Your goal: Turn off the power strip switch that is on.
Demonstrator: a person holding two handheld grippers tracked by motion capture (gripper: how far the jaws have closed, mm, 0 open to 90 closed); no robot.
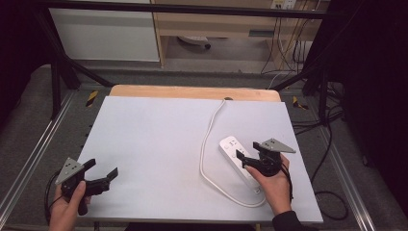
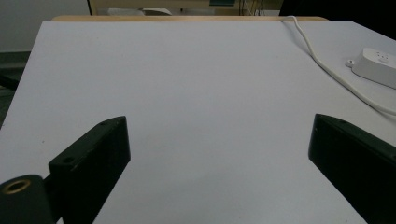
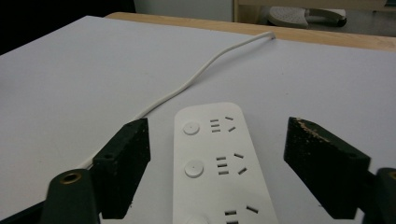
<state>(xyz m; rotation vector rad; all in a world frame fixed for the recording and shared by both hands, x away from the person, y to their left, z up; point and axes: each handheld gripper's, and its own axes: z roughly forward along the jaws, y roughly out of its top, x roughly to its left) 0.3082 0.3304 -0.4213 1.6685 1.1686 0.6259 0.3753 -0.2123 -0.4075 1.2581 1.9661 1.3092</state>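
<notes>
A white power strip [image 1: 231, 147] lies flat on the white table top [image 1: 154, 139] at the right, its sockets and round buttons facing up. Its white cable [image 1: 207, 144] loops around the front and runs to the table's far edge. My right gripper [image 1: 247, 151] hovers over the strip's near end. In the right gripper view the strip [image 3: 215, 163] lies between the jaws of that gripper [image 3: 218, 126], with a gap on each side, so it is open. My left gripper [image 1: 102, 168] is open at the front left over bare table, and its view shows the strip [image 2: 378, 65] far to the right.
A wooden strip [image 1: 192, 91] borders the table's far edge, where the cable [image 3: 196, 77] drops away. Black frame bars [image 1: 62, 62] and floor cables [image 1: 327, 130] surround the table. A wide bare stretch of table top [image 2: 196, 84] spreads ahead of the left gripper [image 2: 217, 135].
</notes>
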